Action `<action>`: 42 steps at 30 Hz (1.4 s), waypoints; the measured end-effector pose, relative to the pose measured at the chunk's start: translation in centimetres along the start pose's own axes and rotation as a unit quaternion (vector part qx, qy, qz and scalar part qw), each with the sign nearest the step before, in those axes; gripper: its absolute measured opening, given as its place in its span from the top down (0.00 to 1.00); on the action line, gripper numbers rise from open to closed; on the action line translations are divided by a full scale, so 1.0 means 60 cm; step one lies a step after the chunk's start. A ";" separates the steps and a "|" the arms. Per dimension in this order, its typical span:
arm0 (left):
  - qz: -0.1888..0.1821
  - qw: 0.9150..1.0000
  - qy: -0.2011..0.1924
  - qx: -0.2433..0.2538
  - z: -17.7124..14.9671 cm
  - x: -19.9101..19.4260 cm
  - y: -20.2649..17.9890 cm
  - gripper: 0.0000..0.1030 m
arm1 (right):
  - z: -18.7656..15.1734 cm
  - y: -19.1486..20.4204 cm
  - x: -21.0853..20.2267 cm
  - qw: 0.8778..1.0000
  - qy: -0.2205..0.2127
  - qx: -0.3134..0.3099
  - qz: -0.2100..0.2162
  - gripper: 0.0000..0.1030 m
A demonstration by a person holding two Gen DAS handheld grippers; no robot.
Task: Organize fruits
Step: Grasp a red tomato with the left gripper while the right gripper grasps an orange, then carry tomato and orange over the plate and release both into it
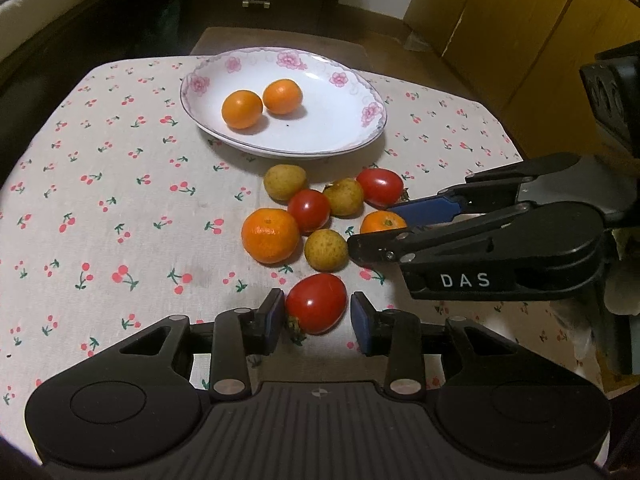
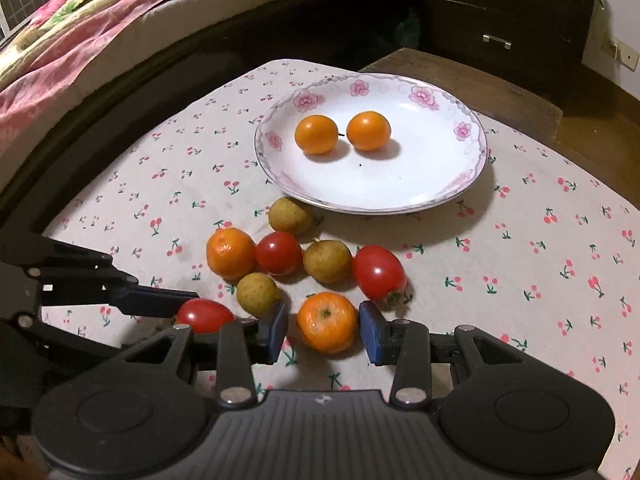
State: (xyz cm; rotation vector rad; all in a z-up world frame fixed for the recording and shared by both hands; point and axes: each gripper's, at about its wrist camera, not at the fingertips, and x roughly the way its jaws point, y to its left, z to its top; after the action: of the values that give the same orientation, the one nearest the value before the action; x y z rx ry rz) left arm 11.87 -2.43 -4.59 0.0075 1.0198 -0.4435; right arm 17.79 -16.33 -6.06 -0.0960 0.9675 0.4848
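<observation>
On the cherry-print cloth (image 1: 120,160), just before the flowered plate (image 1: 320,140) holding two oranges, the left gripper (image 1: 318,314) straddles a red tomato (image 1: 316,308), pads narrowly clear. Only the right wrist view shows the right gripper (image 2: 324,326) bracketing an orange (image 2: 327,322) untouched, and a bed (image 2: 80,20) beyond the plate.

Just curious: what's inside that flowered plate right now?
Two oranges lie side by side in the plate, plus tiny dark specks. Nothing else shows; only the spots beneath them are hidden.
</observation>
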 end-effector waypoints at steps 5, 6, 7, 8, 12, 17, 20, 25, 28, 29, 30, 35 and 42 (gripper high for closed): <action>0.015 1.000 -0.005 0.022 -0.004 0.002 -0.008 0.57 | -0.006 0.006 -0.005 1.000 0.003 -0.010 -0.015 0.65; 0.017 1.000 -0.004 0.024 -0.004 0.002 -0.009 0.57 | -0.006 0.006 -0.006 1.000 0.003 -0.009 -0.016 0.65; 0.019 0.999 -0.003 0.027 -0.004 0.001 -0.010 0.59 | -0.007 0.006 -0.006 1.000 0.004 -0.008 -0.016 0.65; 0.019 0.999 -0.003 0.030 -0.005 0.000 -0.011 0.60 | -0.007 0.007 -0.008 1.000 0.006 -0.008 -0.018 0.66; 0.024 0.999 -0.002 0.037 -0.008 -0.002 -0.016 0.61 | -0.013 0.009 -0.019 1.000 0.007 -0.006 -0.019 0.66; 0.026 0.999 0.000 0.044 -0.009 -0.001 -0.026 0.61 | -0.023 0.011 -0.036 1.000 0.004 0.002 -0.021 0.66; 0.027 0.998 0.003 0.049 -0.011 -0.002 -0.035 0.61 | -0.027 0.010 -0.048 1.000 0.002 0.009 -0.026 0.66; 0.029 0.998 0.004 0.054 -0.019 0.001 -0.042 0.59 | -0.044 0.009 -0.055 0.999 0.006 0.017 -0.027 0.66; 0.030 0.998 0.000 0.062 -0.021 0.003 -0.046 0.54 | -0.055 0.013 -0.052 0.999 0.012 0.010 -0.033 0.66; 0.029 0.998 0.000 0.063 -0.021 0.003 -0.046 0.51 | -0.057 0.013 -0.050 0.999 0.015 0.008 -0.035 0.66; 0.028 0.998 0.000 0.063 -0.021 0.004 -0.046 0.50 | -0.059 0.011 -0.048 0.999 0.019 0.009 -0.034 0.66; 0.035 0.997 -0.001 0.066 -0.021 0.007 -0.045 0.49 | -0.059 0.004 -0.047 0.999 0.019 0.014 -0.033 0.65; 0.049 0.996 0.002 0.073 -0.027 0.001 -0.053 0.62 | -0.066 0.014 -0.057 0.999 0.021 0.013 -0.046 0.66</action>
State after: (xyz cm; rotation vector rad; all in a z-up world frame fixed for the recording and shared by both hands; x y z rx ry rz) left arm 9.44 -5.00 -4.84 0.1885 0.9854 -0.4266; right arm 12.80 -17.94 -5.43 -0.1275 1.0051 0.3867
